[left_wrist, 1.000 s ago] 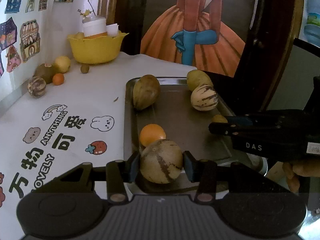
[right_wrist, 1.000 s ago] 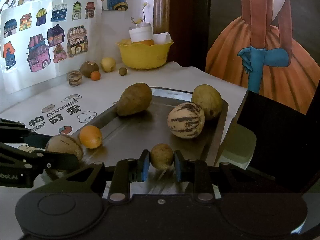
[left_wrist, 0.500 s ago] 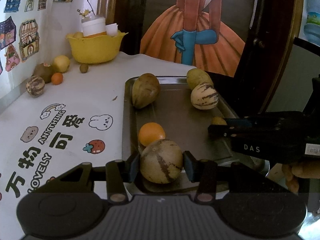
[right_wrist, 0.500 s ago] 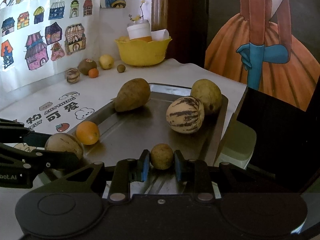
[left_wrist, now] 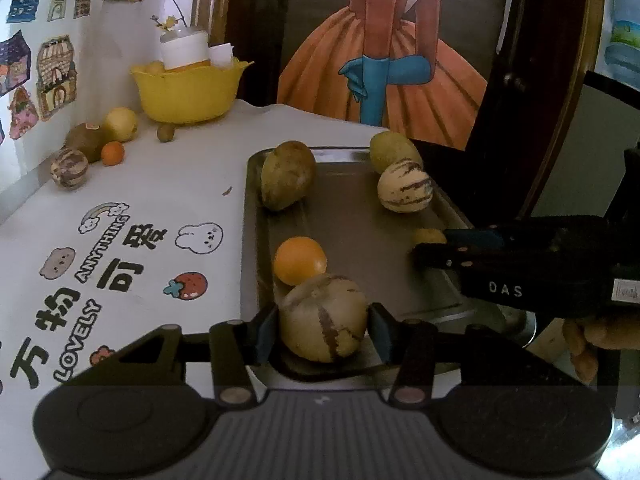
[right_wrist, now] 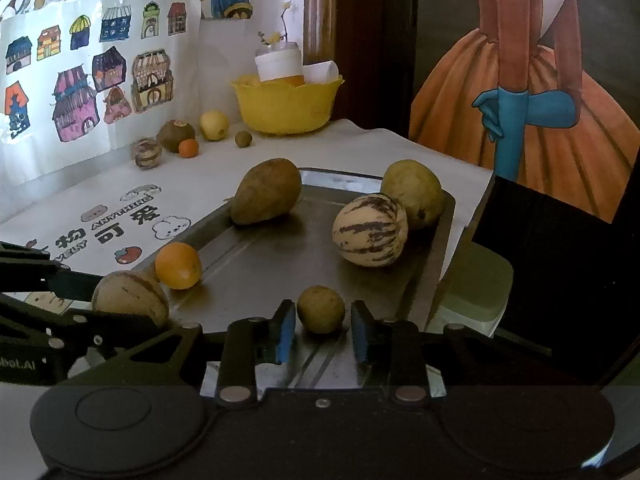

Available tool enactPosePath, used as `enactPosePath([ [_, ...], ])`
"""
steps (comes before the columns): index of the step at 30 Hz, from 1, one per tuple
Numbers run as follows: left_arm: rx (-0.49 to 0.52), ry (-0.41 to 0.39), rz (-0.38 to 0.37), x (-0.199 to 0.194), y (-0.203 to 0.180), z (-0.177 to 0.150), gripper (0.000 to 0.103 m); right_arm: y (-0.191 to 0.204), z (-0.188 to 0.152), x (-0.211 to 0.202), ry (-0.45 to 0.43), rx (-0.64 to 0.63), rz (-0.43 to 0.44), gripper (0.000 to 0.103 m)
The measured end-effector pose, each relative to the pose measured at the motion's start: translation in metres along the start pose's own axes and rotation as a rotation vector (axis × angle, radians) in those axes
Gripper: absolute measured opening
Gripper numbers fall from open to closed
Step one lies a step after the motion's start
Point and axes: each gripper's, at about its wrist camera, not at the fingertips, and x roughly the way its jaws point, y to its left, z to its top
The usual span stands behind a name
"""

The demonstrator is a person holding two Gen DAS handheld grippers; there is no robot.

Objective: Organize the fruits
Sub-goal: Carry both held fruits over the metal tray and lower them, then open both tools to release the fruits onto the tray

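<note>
— How far are you?

— On the flat metal tray (right_wrist: 256, 248), my right gripper (right_wrist: 323, 325) has just been opening around the small round brownish fruit (right_wrist: 321, 309), pads apart; my left gripper (left_wrist: 323, 330) likewise around the pale striped melon (left_wrist: 322, 316).

— What remains?

— Five fruits beside the yellow plastic bowl (right_wrist: 286, 106), well apart from the tray.

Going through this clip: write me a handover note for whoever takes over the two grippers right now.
Right gripper: jaws have just been opening; the small round brownish-green fruit sits between them on the metal tray, with gaps on both sides, so released.
Left gripper: jaws have just been opening too; the pale round melon with brown stripes lies between the pads at the tray's near corner. Whether they have let go is unclear.
Also on the tray: orange, brown pear-shaped fruit, second striped melon, yellow-green fruit.
Left: five fruits near the yellow bowl on the white cloth.
</note>
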Motion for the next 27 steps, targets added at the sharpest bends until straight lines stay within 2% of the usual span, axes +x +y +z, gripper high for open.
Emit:
enactPosePath([
  [7, 0.002, -0.022, 0.023, -0.013, 0.004, 0.002, 0.057, 0.002, 0.000, -0.015, -0.018, 0.001, 0.000, 0.043],
  [12, -0.014, -0.050, 0.036, -0.027, 0.008, 0.003, 0.068, 0.005, 0.002, -0.030, -0.035, 0.000, -0.006, 0.052],
  [17, -0.039, -0.085, 0.060, -0.044, 0.014, 0.003, 0.082, 0.010, 0.004, -0.048, -0.073, 0.014, -0.016, 0.073],
  [21, -0.068, -0.111, 0.083, -0.059, 0.021, 0.003, 0.092, 0.016, 0.005, -0.061, -0.088, 0.030, -0.012, 0.085],
  [23, -0.082, -0.120, 0.101, -0.066, 0.025, 0.001, 0.101, 0.020, 0.005, -0.068, -0.093, 0.044, -0.010, 0.095],
  [27, -0.113, -0.120, 0.117, -0.079, 0.037, -0.003, 0.102, 0.030, 0.004, -0.086, -0.098, 0.068, 0.009, 0.102],
])
